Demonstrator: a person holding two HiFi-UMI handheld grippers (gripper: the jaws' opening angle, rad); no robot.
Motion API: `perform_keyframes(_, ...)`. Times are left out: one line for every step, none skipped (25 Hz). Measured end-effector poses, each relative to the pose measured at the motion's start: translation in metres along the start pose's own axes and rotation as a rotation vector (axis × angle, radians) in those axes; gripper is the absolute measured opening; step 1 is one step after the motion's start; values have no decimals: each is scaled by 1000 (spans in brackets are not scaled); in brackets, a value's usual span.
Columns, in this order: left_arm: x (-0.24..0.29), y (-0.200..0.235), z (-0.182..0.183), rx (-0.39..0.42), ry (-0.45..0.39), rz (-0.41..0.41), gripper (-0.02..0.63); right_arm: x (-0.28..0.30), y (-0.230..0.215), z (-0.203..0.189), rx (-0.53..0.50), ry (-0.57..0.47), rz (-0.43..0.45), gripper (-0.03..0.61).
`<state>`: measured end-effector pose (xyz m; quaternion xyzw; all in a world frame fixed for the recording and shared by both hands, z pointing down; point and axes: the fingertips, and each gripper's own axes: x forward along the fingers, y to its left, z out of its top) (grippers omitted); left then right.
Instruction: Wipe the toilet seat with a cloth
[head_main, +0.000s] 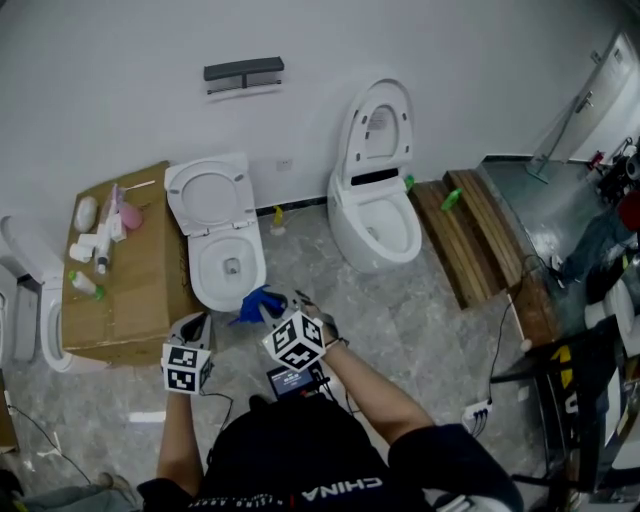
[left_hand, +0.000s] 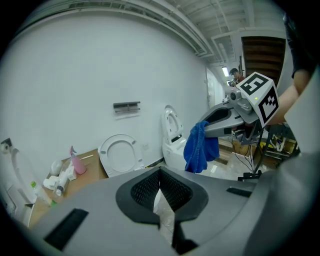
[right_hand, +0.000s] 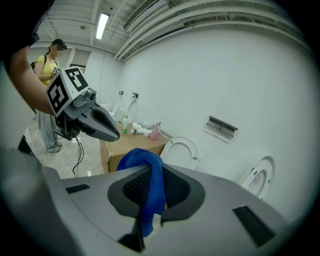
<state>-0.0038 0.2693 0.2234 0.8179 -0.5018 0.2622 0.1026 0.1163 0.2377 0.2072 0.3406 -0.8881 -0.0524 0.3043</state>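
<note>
A white toilet (head_main: 228, 262) with its seat and lid (head_main: 210, 192) raised stands beside a cardboard box. In the head view my right gripper (head_main: 276, 306) hovers just in front of the bowl's rim, shut on a blue cloth (head_main: 257, 305) that hangs down from its jaws. The right gripper view shows the cloth (right_hand: 151, 195) pinched between the pads. My left gripper (head_main: 196, 328) is held to the left of it, in front of the box corner, shut with nothing in it. From the left gripper view the right gripper (left_hand: 209, 126) and the dangling cloth (left_hand: 201, 147) show in the air.
The cardboard box (head_main: 135, 285) carries a pink spray bottle (head_main: 128, 213) and several small bottles. A second toilet (head_main: 376, 225) with lid up stands to the right, wooden planks (head_main: 470, 235) beyond it. Cables and a power strip (head_main: 476, 410) lie on the floor. A person (right_hand: 49, 107) stands behind.
</note>
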Motion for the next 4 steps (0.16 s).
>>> perform_keyframes(1, -1, 0, 0, -1, 0, 12, -1, -1, 0, -1, -2, -1, 46)
perform_keyframes(1, -2, 0, 0, -1, 1, 11, -2, -1, 0, -2, -4, -1, 46)
perform_keyframes(2, -4, 0, 0, 0, 2, 12, -2, -2, -1, -1, -6, -2, 46)
perform_keyframes(3, -5, 0, 1, 0, 2, 12, -3, -2, -1, -1, -8, -3, 46)
